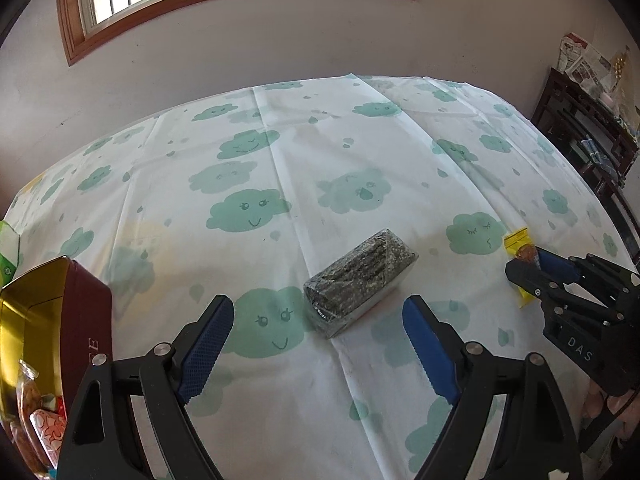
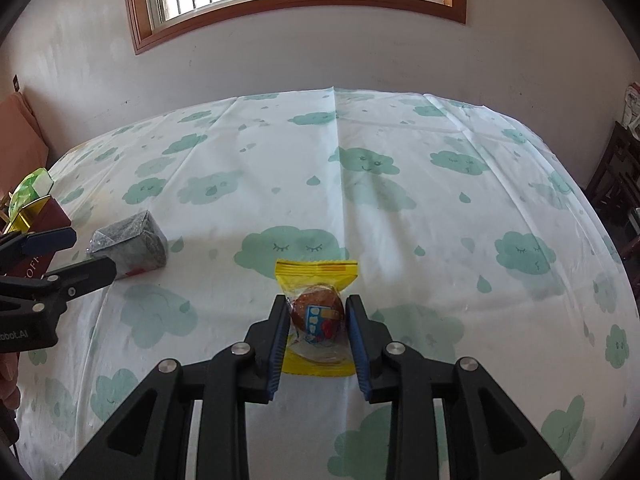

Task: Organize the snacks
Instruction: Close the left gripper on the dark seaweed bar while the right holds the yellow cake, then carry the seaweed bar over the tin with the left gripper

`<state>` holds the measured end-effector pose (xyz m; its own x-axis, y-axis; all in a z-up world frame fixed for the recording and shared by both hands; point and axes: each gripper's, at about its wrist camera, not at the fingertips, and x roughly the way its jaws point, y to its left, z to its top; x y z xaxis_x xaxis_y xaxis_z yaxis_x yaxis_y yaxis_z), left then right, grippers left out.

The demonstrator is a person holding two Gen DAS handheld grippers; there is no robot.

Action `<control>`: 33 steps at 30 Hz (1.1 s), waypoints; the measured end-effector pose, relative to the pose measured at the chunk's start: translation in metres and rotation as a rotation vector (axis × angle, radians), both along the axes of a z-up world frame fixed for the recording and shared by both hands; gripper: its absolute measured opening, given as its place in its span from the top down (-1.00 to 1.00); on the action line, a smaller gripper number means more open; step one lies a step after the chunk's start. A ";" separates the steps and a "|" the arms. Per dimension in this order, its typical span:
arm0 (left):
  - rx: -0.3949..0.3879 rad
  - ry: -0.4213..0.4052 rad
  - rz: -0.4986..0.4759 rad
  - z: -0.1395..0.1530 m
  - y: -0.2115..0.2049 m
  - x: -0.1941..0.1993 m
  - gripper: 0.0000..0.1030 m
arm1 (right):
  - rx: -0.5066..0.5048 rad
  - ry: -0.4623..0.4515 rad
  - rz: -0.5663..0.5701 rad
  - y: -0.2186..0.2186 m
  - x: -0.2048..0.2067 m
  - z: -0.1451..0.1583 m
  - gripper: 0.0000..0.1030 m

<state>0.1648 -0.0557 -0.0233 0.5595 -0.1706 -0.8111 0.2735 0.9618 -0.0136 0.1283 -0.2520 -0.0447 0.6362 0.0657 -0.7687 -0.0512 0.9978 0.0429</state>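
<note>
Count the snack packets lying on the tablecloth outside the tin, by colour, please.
Dark grey-black packet: 1
Yellow packet, between the pads of the right gripper: 1
Total: 2
The packets inside the tin are not counted.

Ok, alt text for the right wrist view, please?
The right gripper is shut on a yellow snack packet over a cloud-print tablecloth. At left, the open left gripper nears a dark wrapped block beside a red tin.
</note>
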 end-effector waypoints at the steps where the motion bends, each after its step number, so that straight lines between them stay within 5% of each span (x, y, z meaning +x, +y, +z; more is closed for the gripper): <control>1: 0.004 0.000 -0.004 -0.001 -0.002 0.003 -0.63 | 0.007 0.000 -0.001 0.000 0.000 0.000 0.41; 5: 0.011 0.013 -0.021 -0.007 -0.011 0.012 -0.52 | 0.034 -0.001 -0.001 -0.003 0.000 0.000 0.41; 9: 0.020 0.036 -0.038 -0.010 -0.019 0.013 0.14 | 0.036 -0.001 -0.001 -0.004 0.000 0.000 0.41; 13: 0.055 0.031 -0.042 -0.014 -0.026 0.006 0.40 | 0.040 -0.002 -0.001 -0.004 0.000 0.000 0.41; 33: -0.006 0.078 0.062 -0.011 0.002 -0.064 0.54 | 0.022 -0.001 -0.001 -0.003 0.000 -0.001 0.41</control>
